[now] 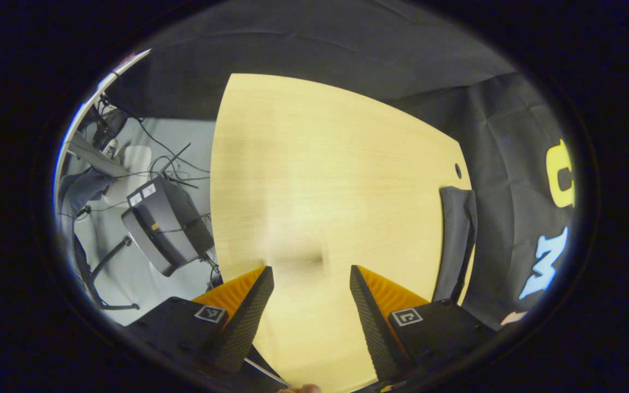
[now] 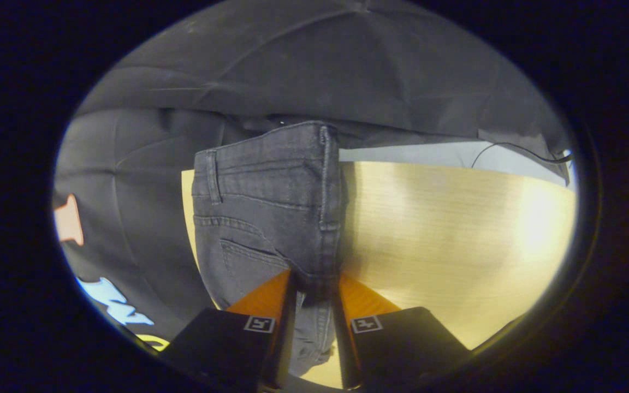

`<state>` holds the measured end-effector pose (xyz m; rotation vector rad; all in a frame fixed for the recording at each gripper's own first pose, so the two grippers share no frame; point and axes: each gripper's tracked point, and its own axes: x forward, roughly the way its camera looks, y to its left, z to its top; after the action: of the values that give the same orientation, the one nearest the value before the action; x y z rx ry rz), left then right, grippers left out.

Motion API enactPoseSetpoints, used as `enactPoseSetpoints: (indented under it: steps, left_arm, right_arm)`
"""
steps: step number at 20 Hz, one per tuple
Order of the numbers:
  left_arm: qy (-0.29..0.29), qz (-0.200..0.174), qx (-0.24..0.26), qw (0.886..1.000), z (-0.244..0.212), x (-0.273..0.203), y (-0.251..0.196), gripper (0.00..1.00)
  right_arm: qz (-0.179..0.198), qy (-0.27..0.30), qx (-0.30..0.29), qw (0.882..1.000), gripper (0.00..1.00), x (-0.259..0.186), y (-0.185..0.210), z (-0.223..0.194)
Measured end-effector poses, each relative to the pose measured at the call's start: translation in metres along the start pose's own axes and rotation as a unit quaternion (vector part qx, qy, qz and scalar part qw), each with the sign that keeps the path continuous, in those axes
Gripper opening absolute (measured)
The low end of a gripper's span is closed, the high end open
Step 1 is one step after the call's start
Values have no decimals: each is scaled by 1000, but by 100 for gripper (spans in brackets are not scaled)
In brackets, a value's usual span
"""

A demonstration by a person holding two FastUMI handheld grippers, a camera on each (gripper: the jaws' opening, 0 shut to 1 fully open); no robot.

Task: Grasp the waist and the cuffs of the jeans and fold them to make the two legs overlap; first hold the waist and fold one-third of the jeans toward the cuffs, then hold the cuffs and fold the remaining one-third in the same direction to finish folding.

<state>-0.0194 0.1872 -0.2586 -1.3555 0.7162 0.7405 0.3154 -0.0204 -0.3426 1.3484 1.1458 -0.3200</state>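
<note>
1. Your right gripper [image 2: 314, 292] is clamped on the jeans [image 2: 268, 207], which lie ahead of its fingers on the table [image 2: 445, 229].
2. Your left gripper [image 1: 312, 284] stands apart over bare wood; denim lies off to its right.
3. Expect heavy, floppy cloth: grip the stiffer waistband seam.

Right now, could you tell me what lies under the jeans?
The jeans lie on the wooden table, near its edge, with the right tongs shut on them. The tabletop beneath the denim is covered.
</note>
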Motion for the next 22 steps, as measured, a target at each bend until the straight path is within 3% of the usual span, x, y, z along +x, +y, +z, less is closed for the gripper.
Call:
enactPoseSetpoints:
  steps: [2, 7, 12, 15, 17, 22]
  left_arm:
    - [-2, -4, 9, 1000, 1, -1, -5, 94]
    - [-4, -31, 13, 999, 0, -7, -28, 94]
    - [12, -55, 2, 998, -11, -2, -38, 94]
    - [19, -57, -8, 998, -12, 3, -34, 94]
    - [20, -60, -16, 998, -11, 5, -30, 94]
    - [26, -62, -27, 997, -10, 9, -25, 94]
  right_arm:
    - [-6, -17, -19, 1000, 26, 0, -2, 0]
    - [-35, -2, -62, 997, 20, -5, -20, -7]
    - [-72, -13, -128, 989, 13, -57, -66, 14]
    - [-115, -56, -186, 974, 9, -87, -86, 45]
    - [-135, -89, -230, 960, 8, -102, -76, 62]
    - [-106, -166, -344, 918, 6, -127, -31, 60]
